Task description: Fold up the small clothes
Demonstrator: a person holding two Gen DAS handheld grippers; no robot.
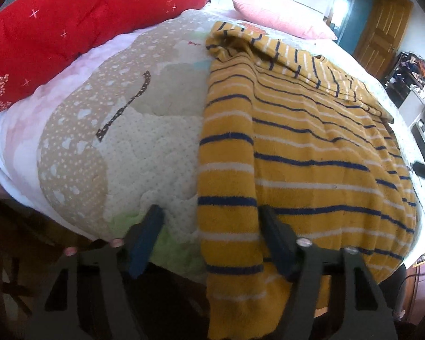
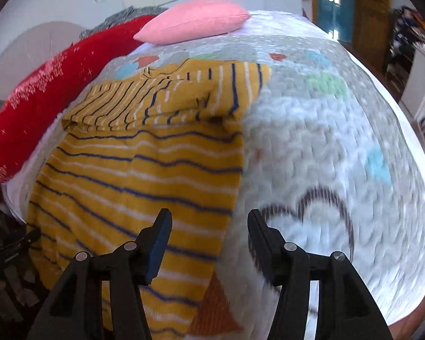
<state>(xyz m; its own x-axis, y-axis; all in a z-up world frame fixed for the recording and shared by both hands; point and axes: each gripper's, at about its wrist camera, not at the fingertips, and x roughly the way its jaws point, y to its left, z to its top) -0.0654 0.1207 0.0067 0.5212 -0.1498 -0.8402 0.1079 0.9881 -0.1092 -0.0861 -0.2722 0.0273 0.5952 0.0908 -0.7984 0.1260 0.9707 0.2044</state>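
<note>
In the left wrist view, a mustard-yellow knitted garment with navy and white stripes (image 1: pixel 303 153) lies spread over the right half of the frame on a quilted bedspread printed with pale dotted patches (image 1: pixel 144 153), its near edge hanging over the bed's lower edge at bottom centre. The left gripper (image 1: pixel 212 218) stands at the bottom of the frame with its jaws partly apart: the garment's left side strip runs down between them, the right finger lies over the cloth, and no pad visibly presses it. A red quilted cushion with small pink flowers (image 1: pixel 79 25) fills the upper left, a pink ribbed pillow (image 1: pixel 280 17) lies at the top centre right, and a brown wooden door (image 1: pixel 382 34) stands in the upper right beside a white wall, with cluttered shelves (image 1: pixel 413 76) at the right edge. In the right wrist view, which is blurred, the same garment (image 2: pixel 144 170) covers the left half, its upper part folded down over itself near the centre top. The right gripper (image 2: pixel 209 221) hovers at the bottom centre over the garment's right edge, jaws partly apart and with nothing gripped; its left finger is over the stripes, its right over the bedspread (image 2: pixel 340 141), where a dark cloud outline is printed. The pink pillow (image 2: pixel 195 22) sits at the top centre, the red cushion (image 2: pixel 51 96) along the upper left, and the door (image 2: pixel 368 8) in the upper right.
</note>
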